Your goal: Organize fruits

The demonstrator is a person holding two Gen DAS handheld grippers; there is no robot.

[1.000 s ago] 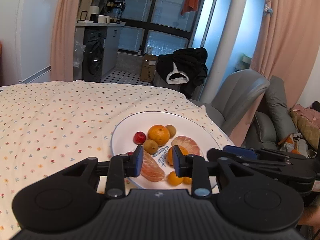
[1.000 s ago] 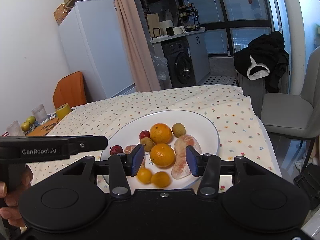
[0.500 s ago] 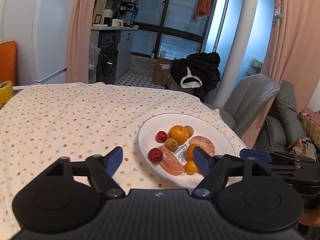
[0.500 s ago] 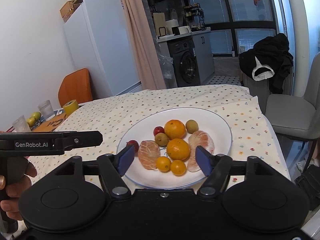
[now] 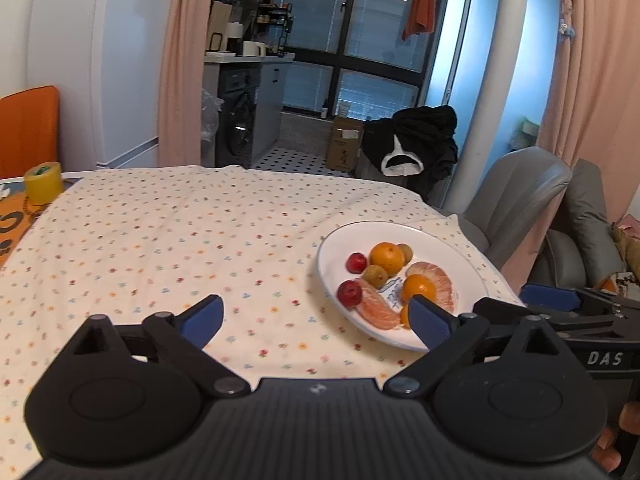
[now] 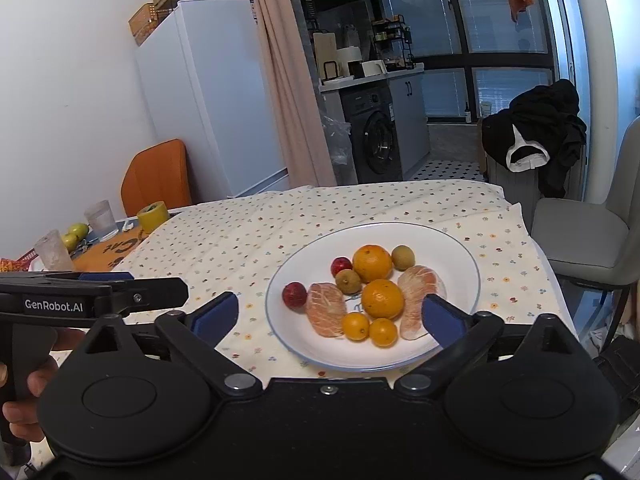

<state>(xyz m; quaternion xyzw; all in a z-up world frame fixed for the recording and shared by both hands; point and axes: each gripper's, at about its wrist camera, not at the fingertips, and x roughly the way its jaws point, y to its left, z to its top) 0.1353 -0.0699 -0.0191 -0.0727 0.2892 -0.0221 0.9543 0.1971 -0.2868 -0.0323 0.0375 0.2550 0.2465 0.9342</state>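
Clearly both hand-held grippers gape empty; left hand-held gripper point(image 6: 96, 300) reads "GenRobot.AI".

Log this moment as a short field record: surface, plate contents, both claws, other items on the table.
surface: table under a floral tablecloth
plate: two oranges, two small oranges, two peeled citrus pieces, two red fruits, two greenish-brown fruits
left claw: open, empty, over the cloth left of the plate
right claw: open, empty, in front of the plate
far end: yellow tape roll, two glasses, green fruit
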